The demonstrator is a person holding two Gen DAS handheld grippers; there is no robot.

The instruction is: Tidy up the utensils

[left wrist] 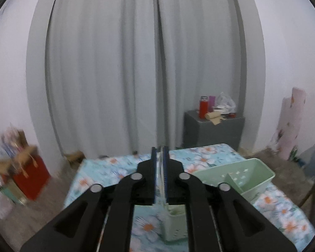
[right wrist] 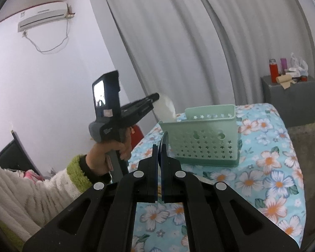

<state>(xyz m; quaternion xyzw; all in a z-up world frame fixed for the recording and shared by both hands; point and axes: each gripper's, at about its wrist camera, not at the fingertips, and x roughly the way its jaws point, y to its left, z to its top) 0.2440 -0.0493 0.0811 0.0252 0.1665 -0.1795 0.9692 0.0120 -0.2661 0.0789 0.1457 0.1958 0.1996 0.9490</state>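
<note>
Green plastic formed the basket (right wrist: pixel 201 134), a box with star-shaped holes in its walls, standing on the flowered cloth of the table (right wrist: pixel 271 168). It sat toward the far end of the table, with bare cloth on every side of it and the table's right edge well apart from it.

The left gripper (left wrist: pixel 160 157) had its fingers pinched on a thin clear utensil (left wrist: pixel 161 168), whose kind could not be told; it hung above the near left corner of the basket. The right gripper (right wrist: pixel 160 153) was closed on a flat dark blue utensil (right wrist: pixel 164 145), the rounded tip poking out just short of the basket's near wall.

Only the right wrist view showed the person's left hand (right wrist: pixel 107 157), in a fuzzy white and green sleeve, raising the left gripper to the left of the basket. Only the left wrist view looked down into the basket and showed a divider wall inside it. Pale pleated curtains (left wrist: pixel 136 63) hung beyond the table.
</note>
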